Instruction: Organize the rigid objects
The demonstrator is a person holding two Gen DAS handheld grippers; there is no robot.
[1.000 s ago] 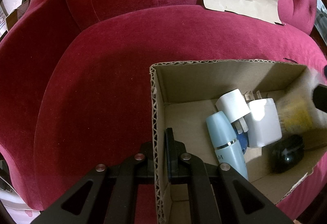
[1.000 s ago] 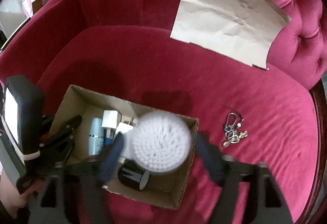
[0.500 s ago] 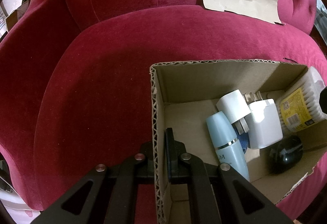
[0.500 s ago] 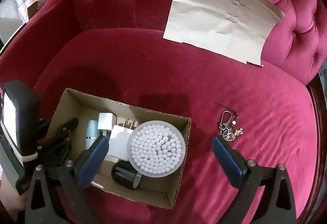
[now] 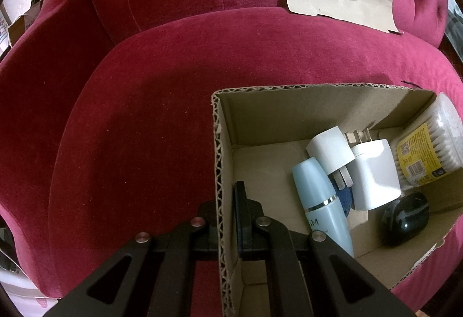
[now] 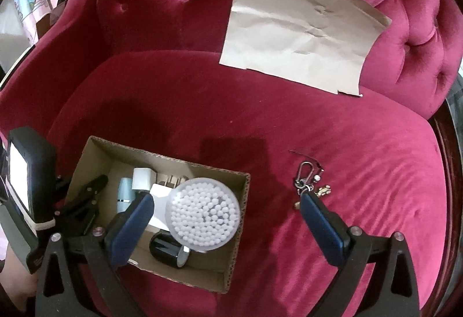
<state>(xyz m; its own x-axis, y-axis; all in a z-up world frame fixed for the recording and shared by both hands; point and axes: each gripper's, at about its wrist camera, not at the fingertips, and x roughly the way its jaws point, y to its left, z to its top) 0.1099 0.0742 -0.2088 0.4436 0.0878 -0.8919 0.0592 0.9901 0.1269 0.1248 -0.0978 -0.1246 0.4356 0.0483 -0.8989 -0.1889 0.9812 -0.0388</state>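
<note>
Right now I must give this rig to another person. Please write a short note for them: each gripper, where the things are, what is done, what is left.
Left gripper: shut on the wall of the cardboard box, steadying it on the red sofa seat.
Right gripper: open, empty, above the box's right end.
In the box: cotton swab tub, two white chargers, light blue bottle, a black object.
Done: the swab tub is released and stands in the box.
Left: the keyring lies on the seat right of the box; probably it goes in next. The brown paper leans on the backrest.
</note>
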